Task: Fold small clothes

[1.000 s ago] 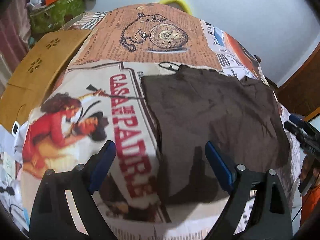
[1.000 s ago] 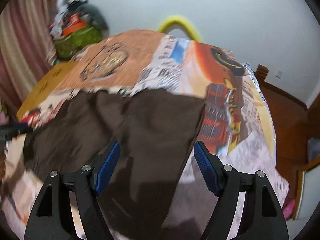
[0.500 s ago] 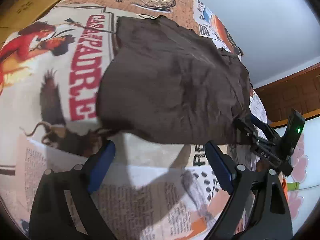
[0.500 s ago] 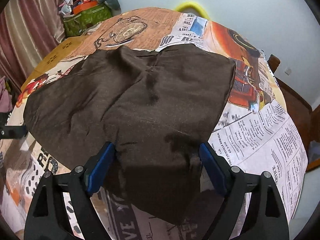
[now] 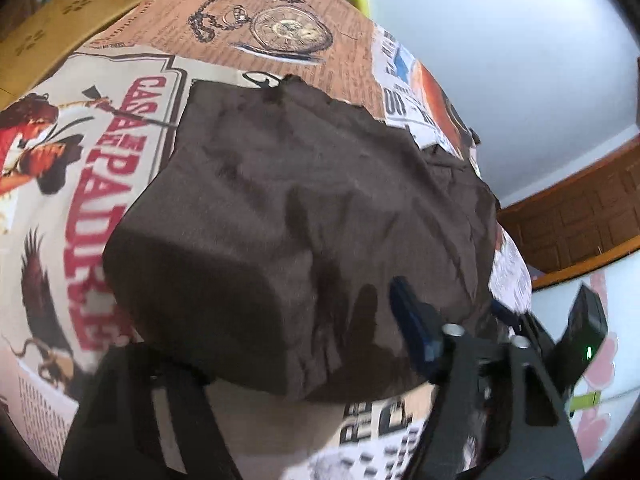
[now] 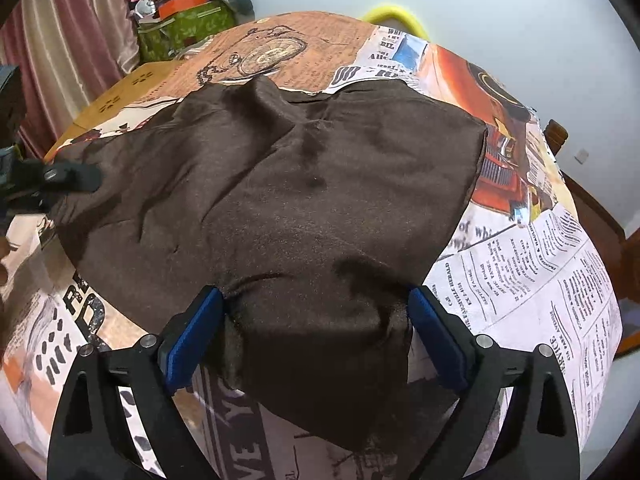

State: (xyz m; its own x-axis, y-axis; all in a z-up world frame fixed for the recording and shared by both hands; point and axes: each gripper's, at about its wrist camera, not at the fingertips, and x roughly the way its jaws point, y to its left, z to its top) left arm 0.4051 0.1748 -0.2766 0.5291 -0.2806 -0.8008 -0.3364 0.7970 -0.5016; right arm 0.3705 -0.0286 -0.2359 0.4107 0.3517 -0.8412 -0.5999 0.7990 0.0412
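Right tongs: blue pads spread wide, straddling a raised near flap of the brown garment, cloth bunched between them, not pinched. Left tongs: near corner of the garment draped over the left finger and hiding it; right finger sits on top of the cloth, can't tell if it's gripping. Garment lies rumpled across the bench's printed newspaper-pattern cover. Far side: pocket-watch print, then a yellow hoop at the wall.
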